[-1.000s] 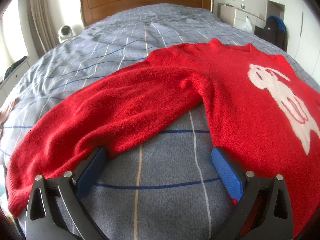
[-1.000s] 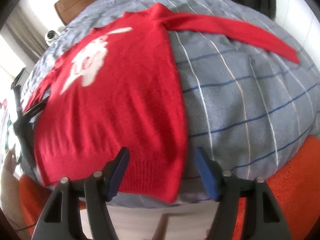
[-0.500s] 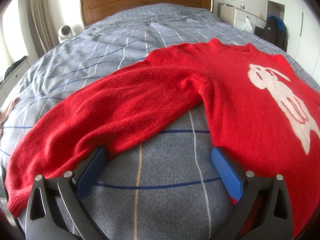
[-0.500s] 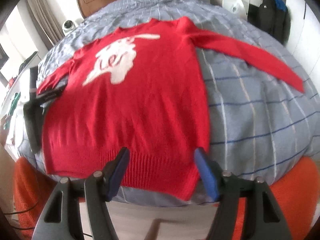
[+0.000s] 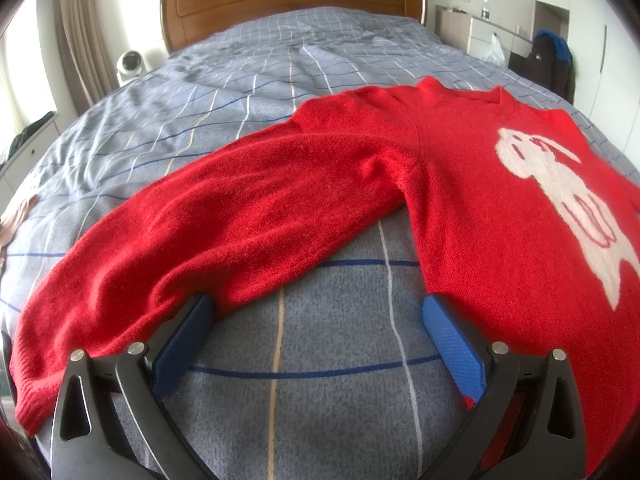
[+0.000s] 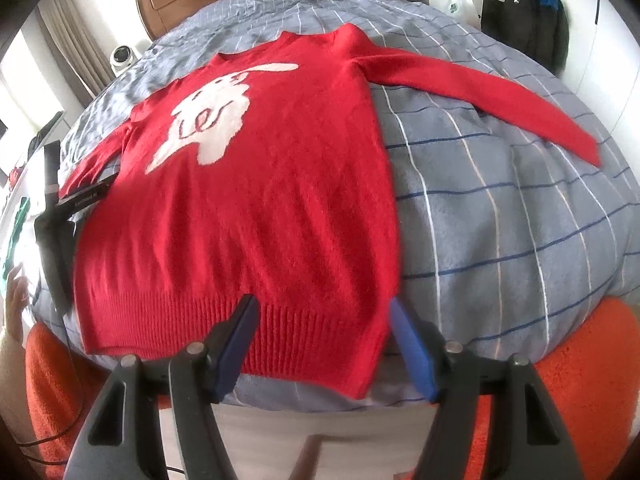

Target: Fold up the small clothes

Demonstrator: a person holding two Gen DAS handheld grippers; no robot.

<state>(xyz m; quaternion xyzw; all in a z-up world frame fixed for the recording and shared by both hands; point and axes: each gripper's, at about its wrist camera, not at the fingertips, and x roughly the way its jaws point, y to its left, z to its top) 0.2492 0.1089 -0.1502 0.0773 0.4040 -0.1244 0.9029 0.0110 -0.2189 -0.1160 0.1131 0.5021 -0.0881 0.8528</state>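
A red sweater (image 6: 256,200) with a white animal design lies flat, face up, on the bed, both sleeves spread out. In the left wrist view its left sleeve (image 5: 208,232) runs across in front of my left gripper (image 5: 316,308), which is open and empty, low over the bedcover between sleeve and body; its left fingertip touches the sleeve's edge. My right gripper (image 6: 324,308) is open and empty at the sweater's ribbed hem (image 6: 288,336) near its right corner. The left gripper (image 6: 60,208) also shows at the left of the right wrist view.
The bed has a grey-blue checked cover (image 5: 248,92) and a wooden headboard (image 5: 288,0). An orange rug (image 6: 592,360) lies at the bed's foot. A white fan (image 5: 130,62) stands left of the bed, a dresser and dark bag (image 6: 536,12) right.
The right gripper's view has swung left and steadied, so the hem now lies between its fingers. The left gripper has not moved.
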